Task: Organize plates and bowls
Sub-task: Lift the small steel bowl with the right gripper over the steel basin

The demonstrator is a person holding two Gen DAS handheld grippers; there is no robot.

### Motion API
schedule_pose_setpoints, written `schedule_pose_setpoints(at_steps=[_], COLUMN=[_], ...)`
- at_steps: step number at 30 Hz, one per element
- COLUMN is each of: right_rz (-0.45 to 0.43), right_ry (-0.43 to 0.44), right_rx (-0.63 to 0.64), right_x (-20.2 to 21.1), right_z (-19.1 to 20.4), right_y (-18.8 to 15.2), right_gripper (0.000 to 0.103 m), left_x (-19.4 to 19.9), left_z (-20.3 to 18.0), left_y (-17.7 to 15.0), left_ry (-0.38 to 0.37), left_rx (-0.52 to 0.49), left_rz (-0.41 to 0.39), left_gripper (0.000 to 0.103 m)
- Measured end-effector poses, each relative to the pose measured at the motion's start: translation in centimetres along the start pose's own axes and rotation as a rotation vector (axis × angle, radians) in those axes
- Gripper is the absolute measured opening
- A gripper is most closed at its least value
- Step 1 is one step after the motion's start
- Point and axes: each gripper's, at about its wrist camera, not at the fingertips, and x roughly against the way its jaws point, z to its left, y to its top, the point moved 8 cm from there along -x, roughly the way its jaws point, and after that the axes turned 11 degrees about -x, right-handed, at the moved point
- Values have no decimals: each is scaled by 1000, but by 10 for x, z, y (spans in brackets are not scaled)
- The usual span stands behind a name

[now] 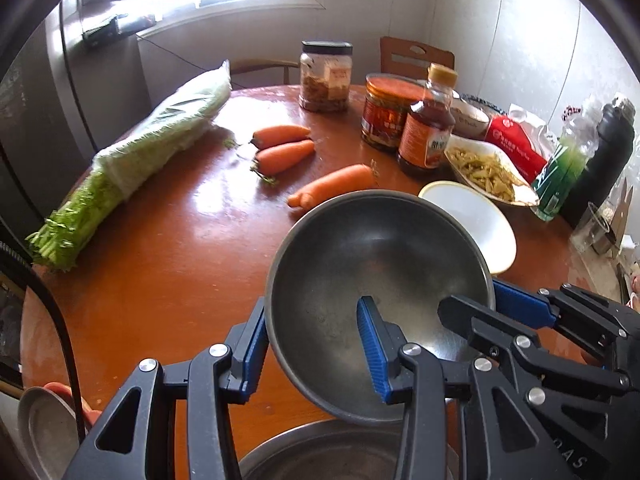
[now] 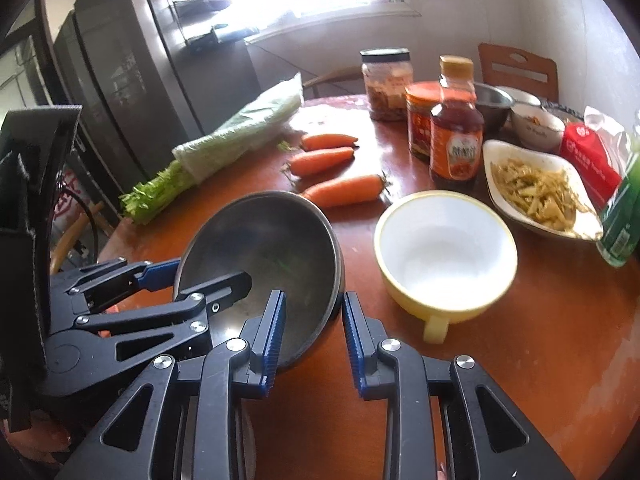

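Observation:
A grey steel bowl [image 1: 360,256] [image 2: 260,240] hangs tilted above the brown table [image 1: 168,280], gripped at its rim from two sides. My left gripper [image 1: 312,352] is shut on the near rim, one blue pad inside the bowl and one outside. My right gripper [image 2: 314,336] is shut on the opposite rim in the same way. Each gripper also shows in the other's view: right gripper [image 1: 472,300], left gripper [image 2: 208,274]. A second steel bowl [image 1: 320,456] lies directly below. A white bowl with a yellow rim and handle [image 2: 444,252] stands just right of the held bowl.
An oval dish of pickled vegetables [image 2: 540,188], a sauce bottle [image 2: 456,136], two jars, a small steel bowl [image 2: 492,108] and a ceramic bowl [image 2: 536,124] crowd the back right. Three carrots [image 2: 344,192] and bagged celery [image 1: 132,160] lie behind. A metal plate [image 1: 44,428] sits off the table's near left.

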Motion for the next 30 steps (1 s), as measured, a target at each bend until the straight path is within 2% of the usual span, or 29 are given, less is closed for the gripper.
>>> schedule_pose_setpoints(at_steps=[11, 15, 30], right_rz=[-55, -62, -77], right_ry=[57, 78, 91], right_rx=[56, 73, 124], right_x=[30, 40, 75], right_z=[38, 48, 68], right_y=[5, -2, -44], right_gripper=[30, 30, 30], left_x=[58, 76, 120], left_z=[16, 18, 10], left_y=[-2, -11, -57], left_ry=[55, 81, 100], left_rx=[29, 36, 67], left_rz=[-84, -105, -142], left_gripper=[43, 43, 43])
